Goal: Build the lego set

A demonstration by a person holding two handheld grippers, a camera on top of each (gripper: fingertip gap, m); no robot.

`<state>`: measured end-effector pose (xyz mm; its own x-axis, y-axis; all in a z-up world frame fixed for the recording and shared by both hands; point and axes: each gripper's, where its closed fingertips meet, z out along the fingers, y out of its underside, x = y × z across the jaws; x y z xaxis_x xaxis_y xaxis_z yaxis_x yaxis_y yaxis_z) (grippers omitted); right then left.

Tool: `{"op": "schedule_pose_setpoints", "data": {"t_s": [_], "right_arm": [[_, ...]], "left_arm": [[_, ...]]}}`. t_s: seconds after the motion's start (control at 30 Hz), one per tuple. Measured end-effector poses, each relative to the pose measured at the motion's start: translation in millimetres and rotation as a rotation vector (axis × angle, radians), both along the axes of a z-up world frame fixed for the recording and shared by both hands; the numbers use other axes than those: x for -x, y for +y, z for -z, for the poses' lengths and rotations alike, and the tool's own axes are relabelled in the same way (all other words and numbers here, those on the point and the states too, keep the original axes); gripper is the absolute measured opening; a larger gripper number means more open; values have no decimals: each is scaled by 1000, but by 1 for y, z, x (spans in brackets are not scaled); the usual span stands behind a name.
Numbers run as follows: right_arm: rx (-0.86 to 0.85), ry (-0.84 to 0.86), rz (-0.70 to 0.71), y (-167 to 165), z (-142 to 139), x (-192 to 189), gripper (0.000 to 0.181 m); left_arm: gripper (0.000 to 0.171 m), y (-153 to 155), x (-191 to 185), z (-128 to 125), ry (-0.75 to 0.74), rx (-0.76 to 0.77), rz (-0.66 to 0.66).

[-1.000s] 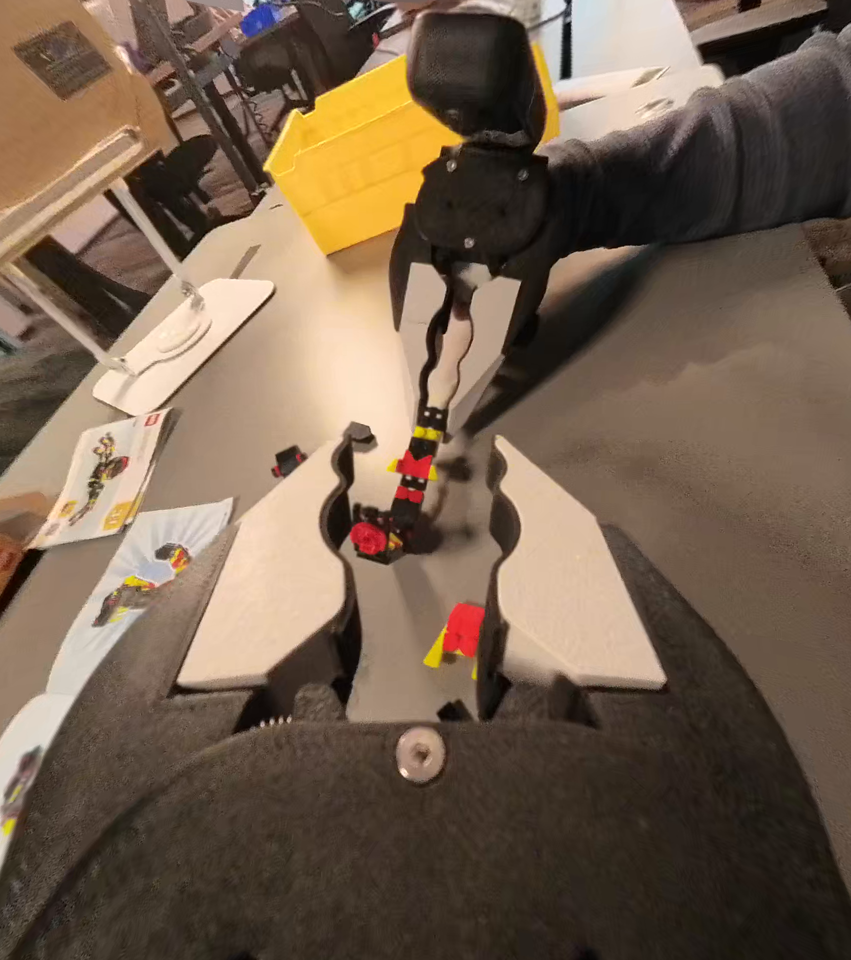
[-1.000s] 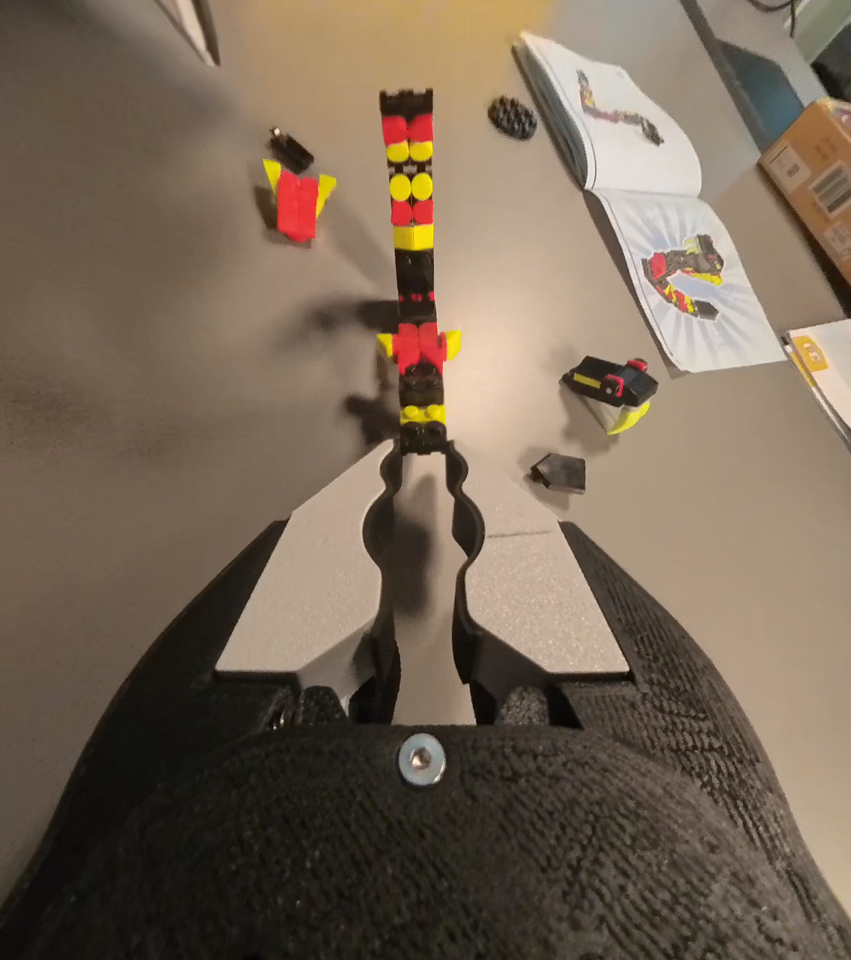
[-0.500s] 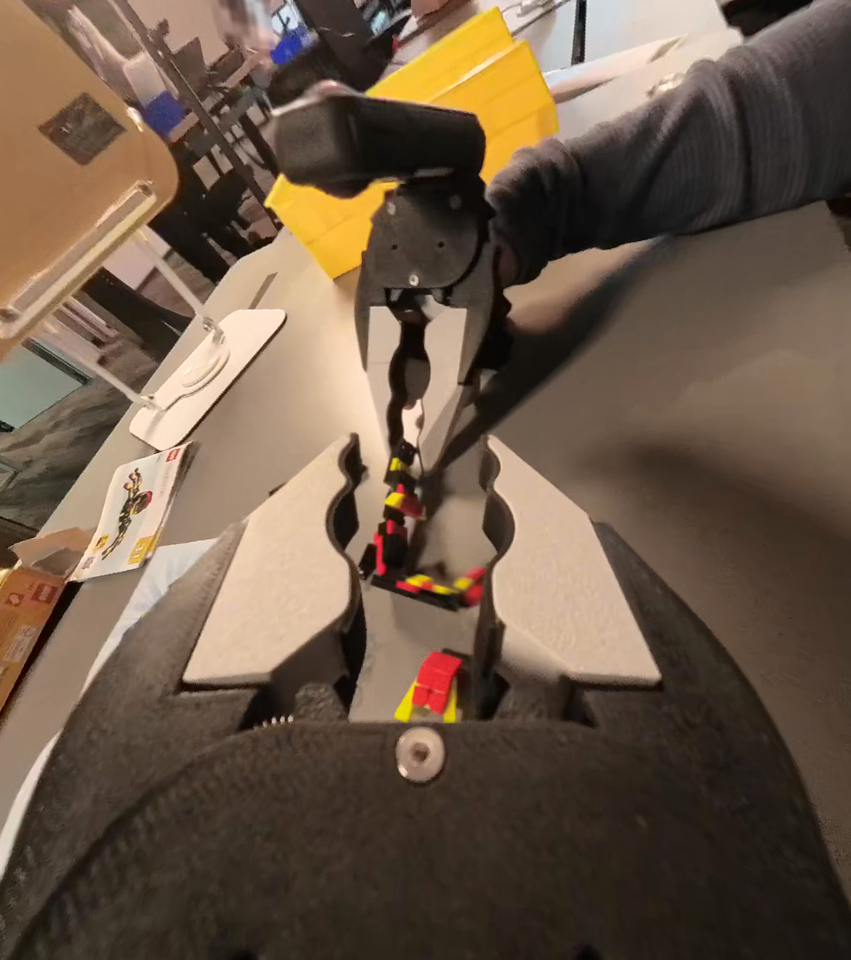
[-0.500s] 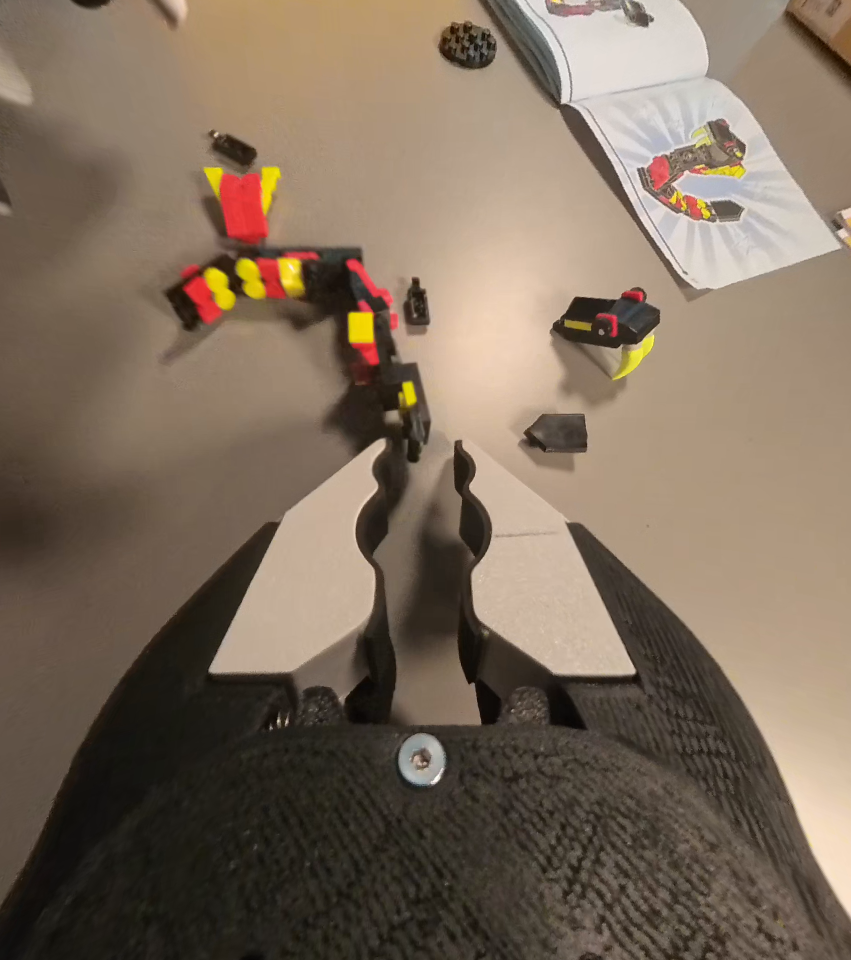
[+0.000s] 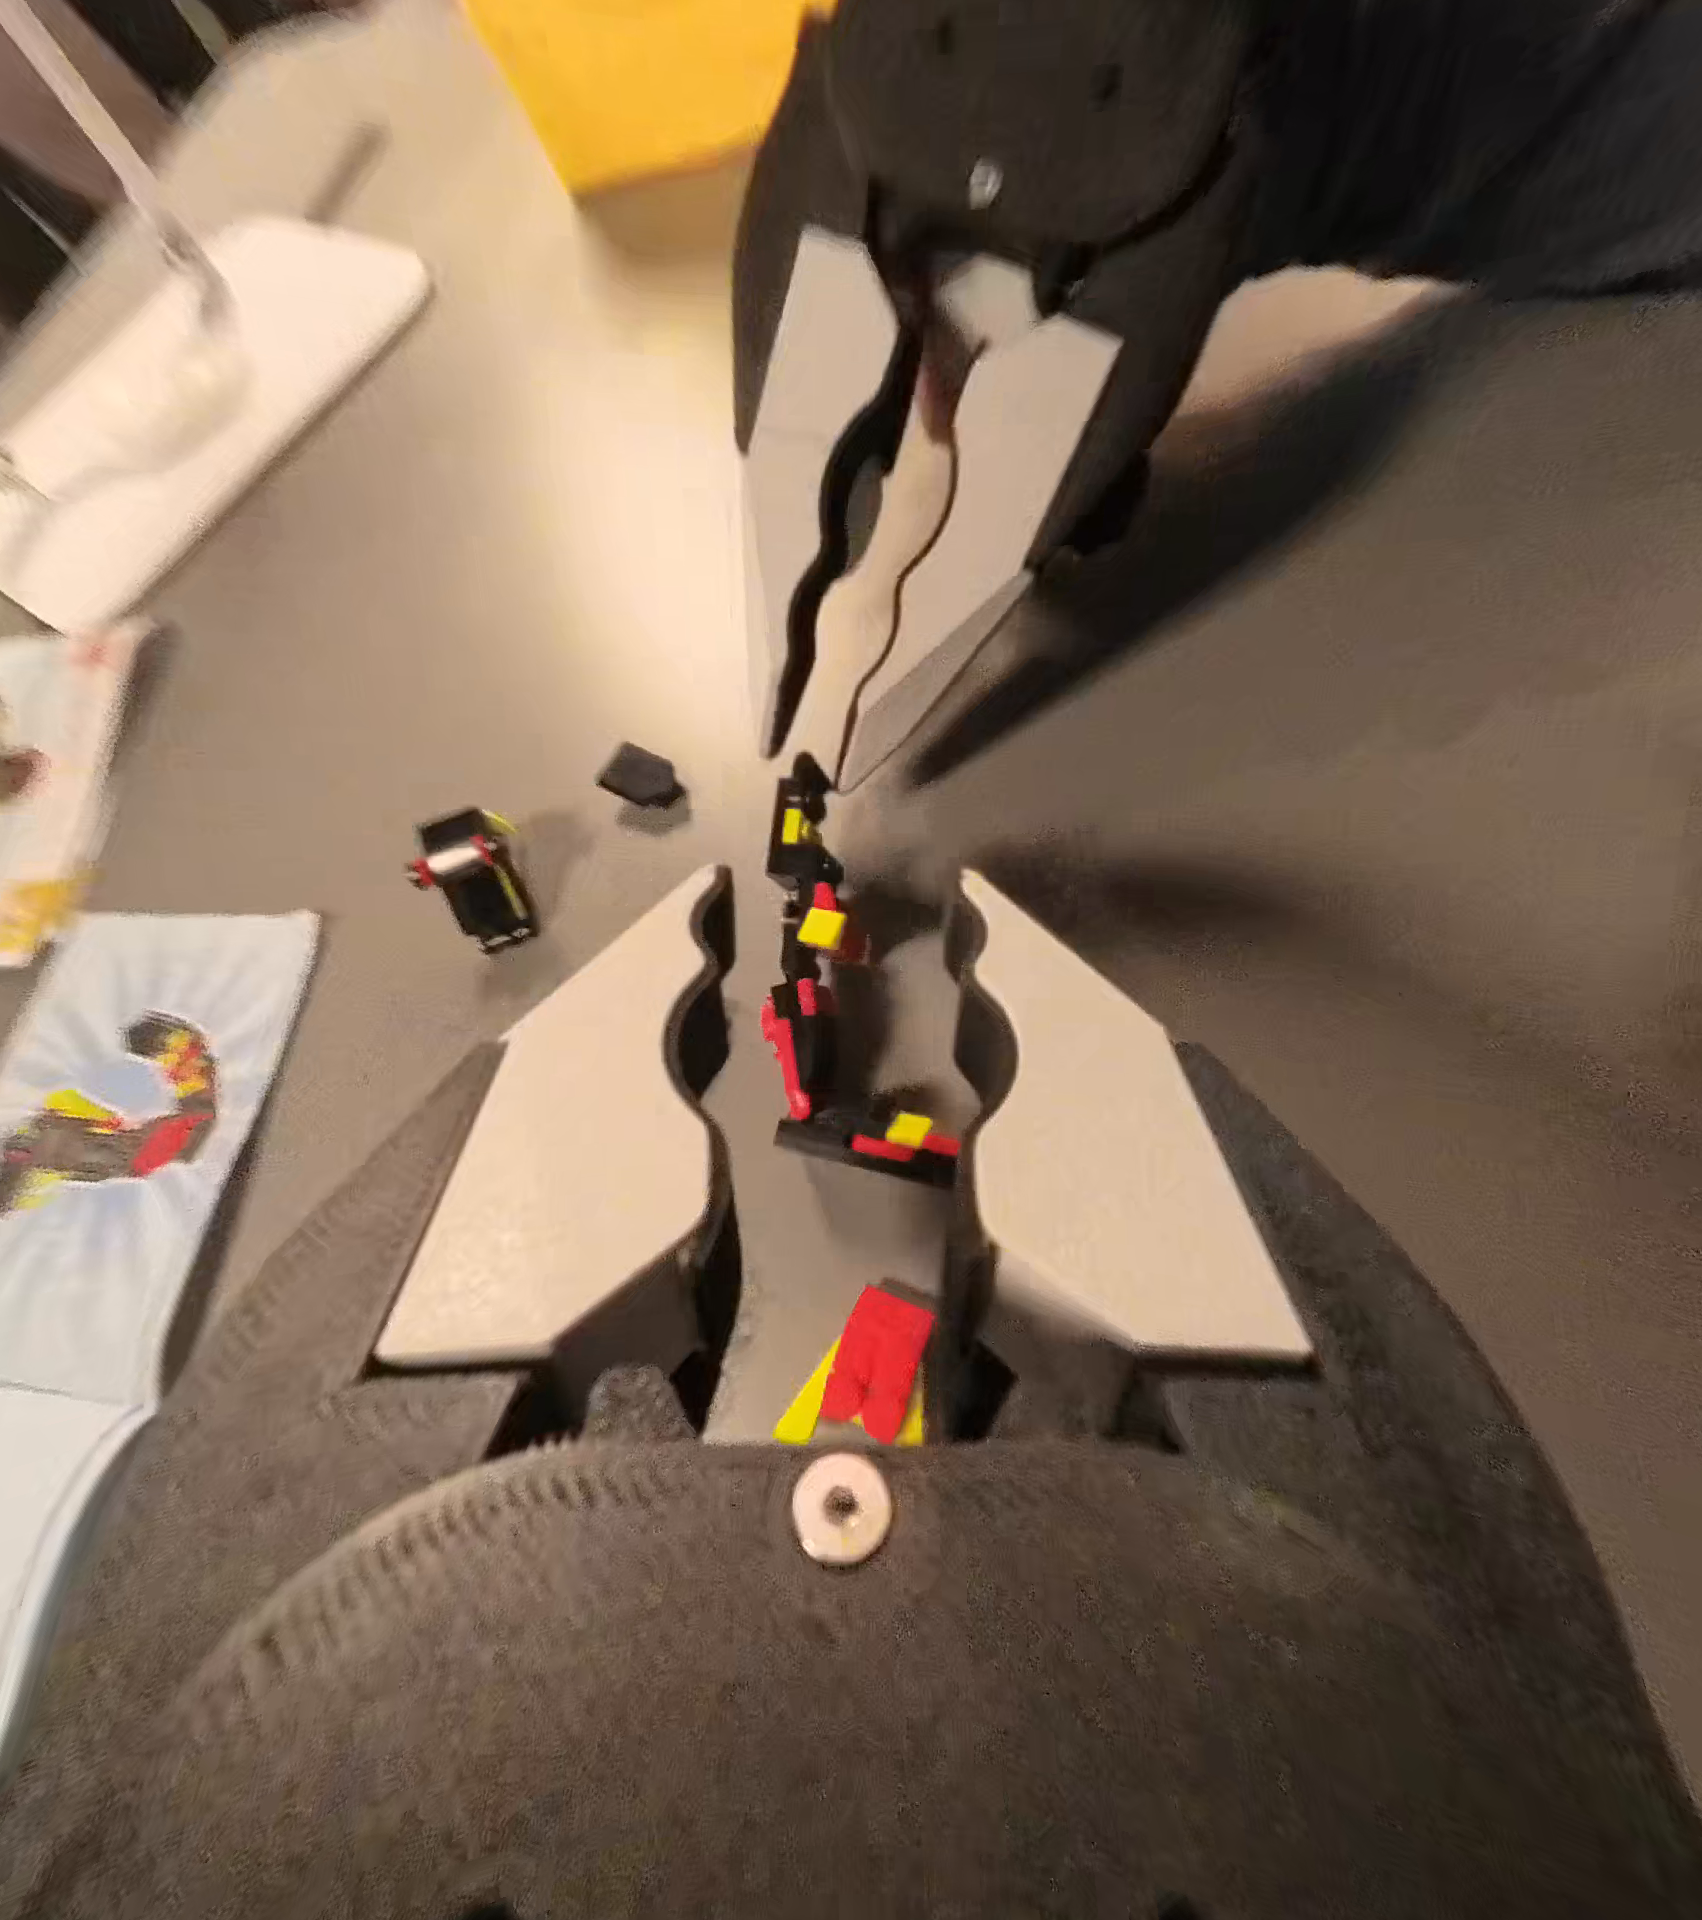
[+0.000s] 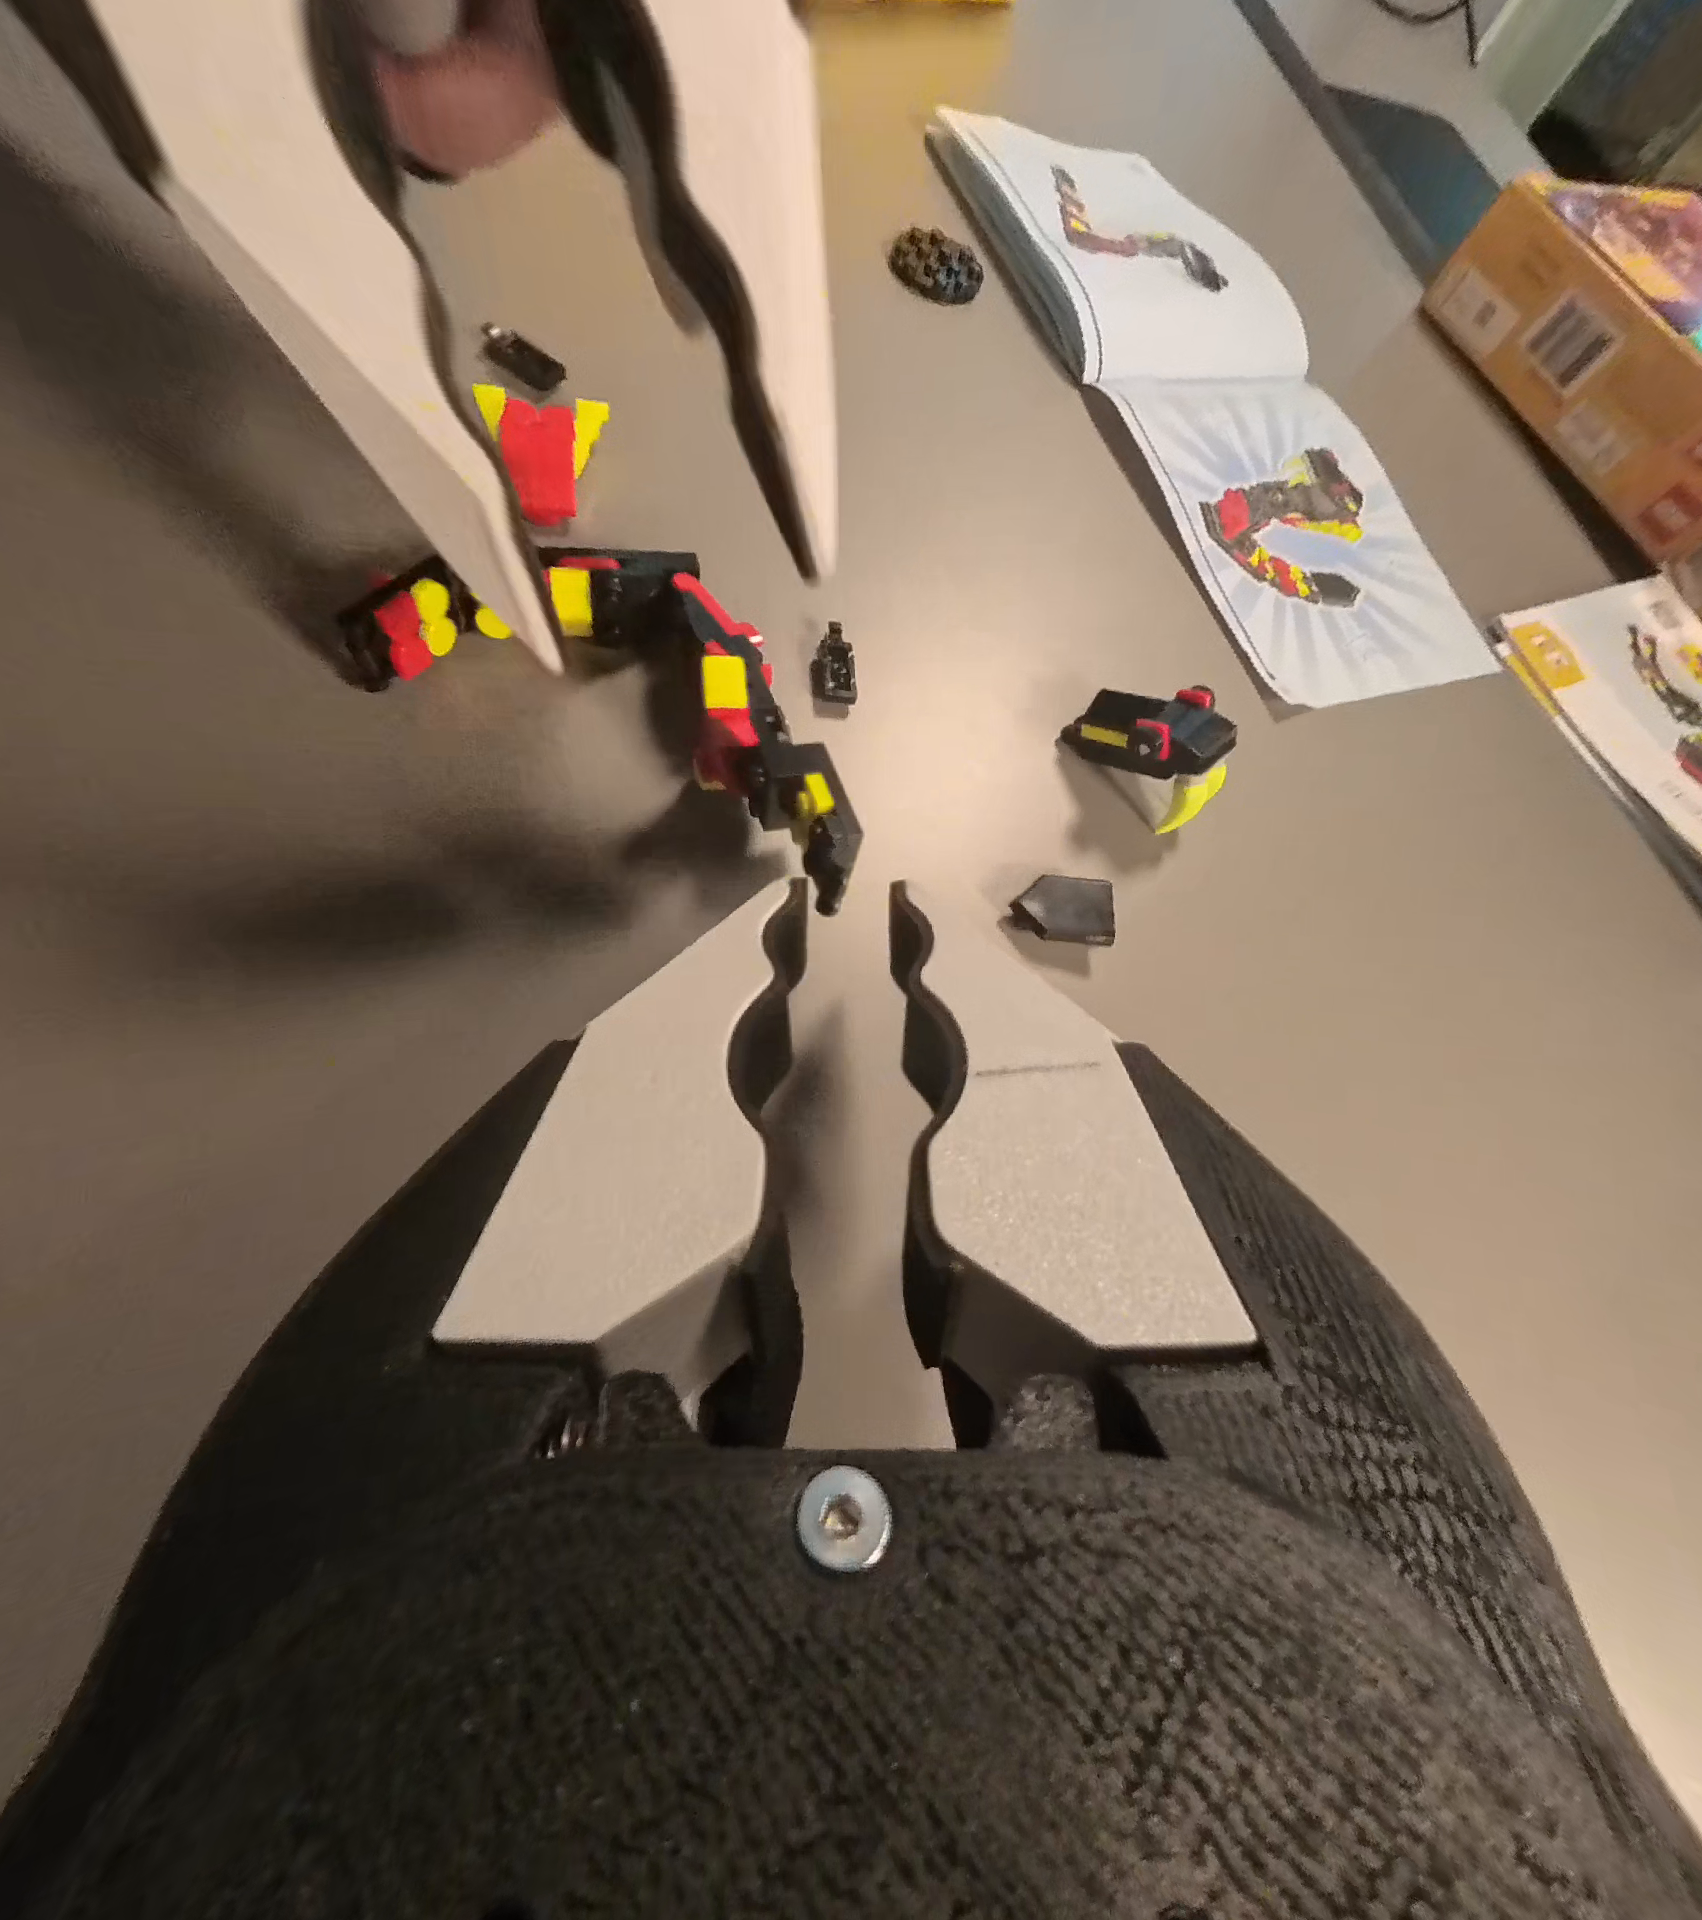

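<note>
A black, red and yellow lego chain lies bent on the grey table. In the left wrist view the chain runs between my left gripper's open, empty fingers. My right gripper is open a little, and the chain's black end sits just at its left fingertip, not clamped. The right gripper also shows from the front in the left wrist view. A red and yellow wing piece lies beyond the chain, low between the left fingers.
A black head piece with a yellow claw, a black slope piece, two small black parts and a round black part lie about. Open booklets and a box lie right. A yellow bin and white stand base stand behind. Across from one pair of fingers to the other is roughly 6 centimetres.
The right gripper held the chain straight out a second ago, then let it go. The chain dropped and now lies bent on the table. The left gripper has moved in around it.
</note>
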<state>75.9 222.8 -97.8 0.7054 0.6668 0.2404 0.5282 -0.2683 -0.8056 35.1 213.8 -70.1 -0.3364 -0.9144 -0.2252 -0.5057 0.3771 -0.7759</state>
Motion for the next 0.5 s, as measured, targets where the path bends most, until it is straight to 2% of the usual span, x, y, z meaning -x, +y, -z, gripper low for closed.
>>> {"op": "schedule_pose_setpoints", "data": {"t_s": [0.07,0.23,0.5], "right_arm": [[-23,-8,-4,0,-3,1,11],[-45,-21,-14,0,-4,3,7],[-53,-27,-18,1,-4,4,5]], "left_arm": [[43,2,-9,12,80,36,-6],[43,11,-24,30,165,53,-9],[25,10,-29,41,236,45,44]]}}
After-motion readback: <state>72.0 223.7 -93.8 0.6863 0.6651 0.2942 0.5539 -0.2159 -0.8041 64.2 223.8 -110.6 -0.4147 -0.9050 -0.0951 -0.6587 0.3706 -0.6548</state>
